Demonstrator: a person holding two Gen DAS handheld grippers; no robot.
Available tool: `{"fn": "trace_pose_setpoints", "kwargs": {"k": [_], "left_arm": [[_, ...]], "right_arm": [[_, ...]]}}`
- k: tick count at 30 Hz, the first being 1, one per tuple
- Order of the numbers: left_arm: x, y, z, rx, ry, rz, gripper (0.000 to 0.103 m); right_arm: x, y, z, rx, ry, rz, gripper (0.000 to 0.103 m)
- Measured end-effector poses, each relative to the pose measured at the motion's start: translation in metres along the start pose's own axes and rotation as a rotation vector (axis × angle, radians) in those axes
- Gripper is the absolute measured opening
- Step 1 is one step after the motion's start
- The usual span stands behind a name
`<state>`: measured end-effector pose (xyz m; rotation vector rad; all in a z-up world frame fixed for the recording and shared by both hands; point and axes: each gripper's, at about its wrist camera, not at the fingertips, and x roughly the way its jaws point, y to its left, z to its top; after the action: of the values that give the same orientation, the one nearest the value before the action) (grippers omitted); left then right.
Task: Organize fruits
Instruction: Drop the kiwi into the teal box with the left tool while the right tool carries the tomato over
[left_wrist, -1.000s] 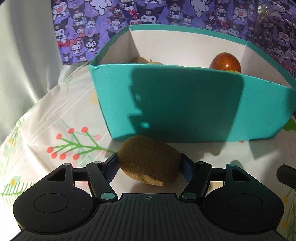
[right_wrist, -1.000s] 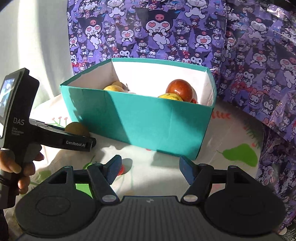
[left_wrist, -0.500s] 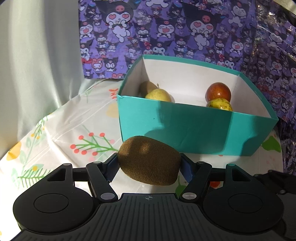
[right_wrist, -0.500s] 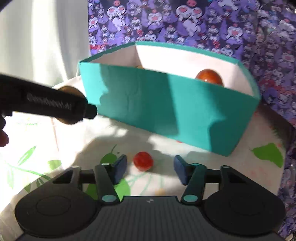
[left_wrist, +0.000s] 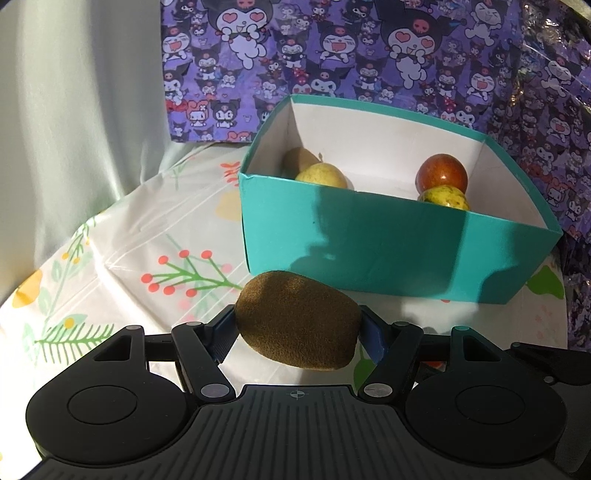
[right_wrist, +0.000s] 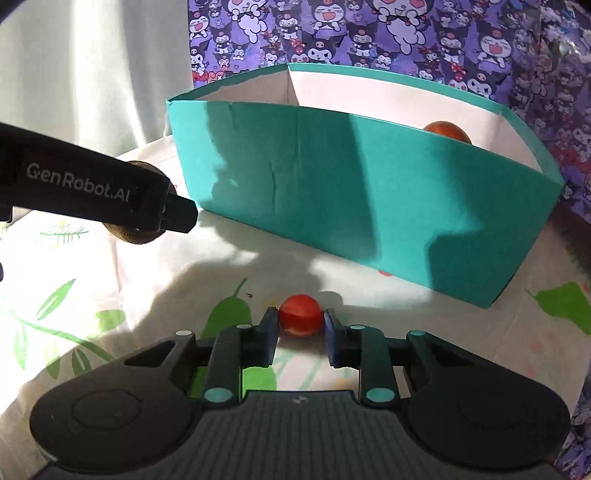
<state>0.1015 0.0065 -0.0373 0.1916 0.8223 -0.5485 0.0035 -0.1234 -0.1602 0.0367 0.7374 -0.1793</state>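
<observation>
Gripped kiwi (left_wrist: 297, 325) in left tongs (left_wrist: 298, 330), tomato (right_wrist: 301, 314) in right tongs (right_wrist: 301, 326); best lifted clear over box (left_wrist: 369, 240) wall, squeezing gently.

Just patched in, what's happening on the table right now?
A person is sorting fruit into the teal box. The left gripper holds a kiwi clear of the tablecloth, short of the box. The right gripper has shut on a small red tomato resting on the cloth. Four fruits already sit inside.
</observation>
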Motion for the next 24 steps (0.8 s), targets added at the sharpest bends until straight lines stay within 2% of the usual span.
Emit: {"fn": "trace_pose_setpoints", "kwargs": {"k": [6, 11, 15, 20, 24], "left_arm": [[-0.023, -0.016, 0.019, 0.016, -0.053, 0.010, 0.073], [-0.040, -0.036, 0.060, 0.014, -0.112, -0.023, 0.073], [-0.046, -0.058, 0.096, 0.024, -0.184, -0.022, 0.073], [-0.028, -0.077, 0.119, 0.049, -0.223, 0.002, 0.074], [-0.001, -0.083, 0.120, 0.057, -0.180, -0.009, 0.073]], "right_arm": [[-0.042, -0.016, 0.017, 0.027, -0.102, -0.018, 0.025], [-0.069, -0.036, 0.035, 0.058, -0.182, -0.038, 0.025], [-0.088, -0.053, 0.048, 0.083, -0.245, -0.068, 0.025], [-0.106, -0.067, 0.062, 0.096, -0.307, -0.094, 0.025], [-0.108, -0.072, 0.068, 0.098, -0.319, -0.107, 0.025]]}}
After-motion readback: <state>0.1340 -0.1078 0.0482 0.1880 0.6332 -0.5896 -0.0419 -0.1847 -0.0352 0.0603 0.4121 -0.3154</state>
